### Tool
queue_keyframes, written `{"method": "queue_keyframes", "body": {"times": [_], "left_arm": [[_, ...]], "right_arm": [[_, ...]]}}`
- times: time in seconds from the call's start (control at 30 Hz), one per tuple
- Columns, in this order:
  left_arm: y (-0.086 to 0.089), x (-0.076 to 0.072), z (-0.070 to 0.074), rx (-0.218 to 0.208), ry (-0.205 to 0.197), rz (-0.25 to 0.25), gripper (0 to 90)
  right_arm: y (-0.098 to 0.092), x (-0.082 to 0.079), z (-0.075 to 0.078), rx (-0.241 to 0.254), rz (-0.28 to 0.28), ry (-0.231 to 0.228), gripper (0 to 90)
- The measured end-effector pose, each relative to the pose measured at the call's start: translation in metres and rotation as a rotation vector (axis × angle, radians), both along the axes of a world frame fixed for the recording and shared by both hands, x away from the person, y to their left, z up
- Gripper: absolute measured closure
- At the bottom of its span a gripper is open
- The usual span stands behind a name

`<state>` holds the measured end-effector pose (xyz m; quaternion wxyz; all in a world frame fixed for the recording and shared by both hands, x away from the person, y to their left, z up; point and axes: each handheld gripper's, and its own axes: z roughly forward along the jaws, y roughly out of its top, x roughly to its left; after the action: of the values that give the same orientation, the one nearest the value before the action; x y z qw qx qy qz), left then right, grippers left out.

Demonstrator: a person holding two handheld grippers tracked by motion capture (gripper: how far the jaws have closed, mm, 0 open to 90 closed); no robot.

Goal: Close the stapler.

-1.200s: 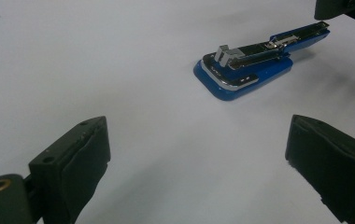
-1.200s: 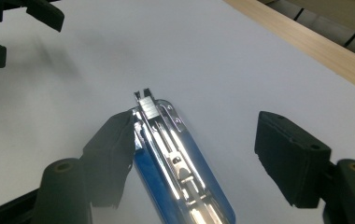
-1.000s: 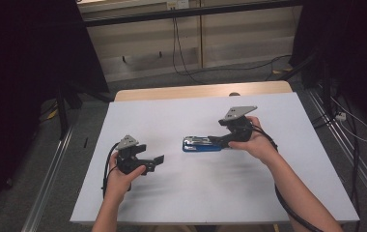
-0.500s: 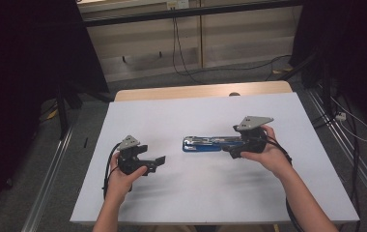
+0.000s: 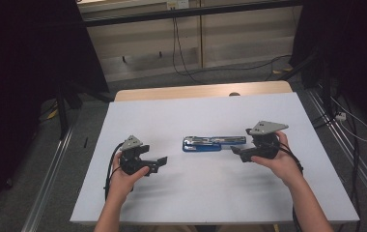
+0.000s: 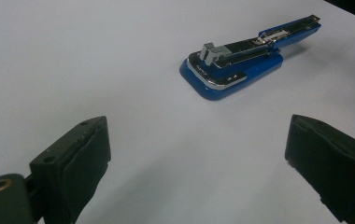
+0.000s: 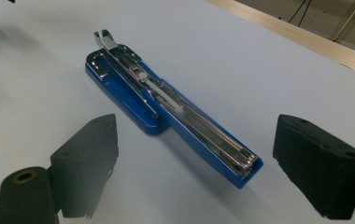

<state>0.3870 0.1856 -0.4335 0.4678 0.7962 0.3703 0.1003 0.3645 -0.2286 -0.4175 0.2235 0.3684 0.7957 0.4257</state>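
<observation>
Two black two-jaw grippers are sitting low over the white table sheet, one in each of the person's hands, nearest the camera. The left gripper is hovering on its own side, jaws standing wide apart with nothing between them, pointing toward the middle of the table. The right gripper is facing it from the other side; its jaws have just been opening and are now spread wide, gripping nothing, with bare sheet between the pads.

Just beyond them, between the two tools, the blue-and-chrome metal stapler is lying flat on the sheet, swung open so the staple track is exposed along the long arm. In the right gripper view the stapler is reaching almost in between the pads, its far-end tip closest; in the left gripper view the stapler is still well ahead.

This looks like a let-go or a re-approach at the stapler's end. Next, I'd judge, one gripper needs to line up squarely across the narrow arm before squeezing, since the opened halves could pivot. Farther back, the wooden table edge is showing.
</observation>
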Motion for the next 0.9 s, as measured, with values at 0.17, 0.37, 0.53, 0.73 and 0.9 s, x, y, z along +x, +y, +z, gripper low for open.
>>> {"method": "queue_keyframes", "body": {"times": [0.17, 0.37, 0.53, 0.73, 0.9], "left_arm": [[0.0, 0.001, 0.0, 0.003, -0.005, -0.004, 7.2], [-0.003, 0.0, 0.0, 0.006, -0.005, -0.011, 7.3], [-0.008, 0.0, 0.001, 0.011, -0.007, -0.023, 7.4], [-0.012, 0.0, 0.0, 0.013, -0.003, -0.029, 7.4], [-0.017, 0.001, -0.002, 0.027, -0.002, -0.042, 7.4]], "right_arm": [[-0.007, -0.004, -0.003, 0.021, -0.026, -0.002, 14.4], [-0.015, -0.01, 0.0, 0.036, -0.062, -0.016, 14.5], [-0.022, -0.014, 0.001, 0.049, -0.078, -0.019, 14.5], [-0.033, -0.019, 0.003, 0.055, -0.109, -0.035, 14.4], [-0.041, -0.022, 0.003, 0.078, -0.139, -0.045, 14.5]]}}
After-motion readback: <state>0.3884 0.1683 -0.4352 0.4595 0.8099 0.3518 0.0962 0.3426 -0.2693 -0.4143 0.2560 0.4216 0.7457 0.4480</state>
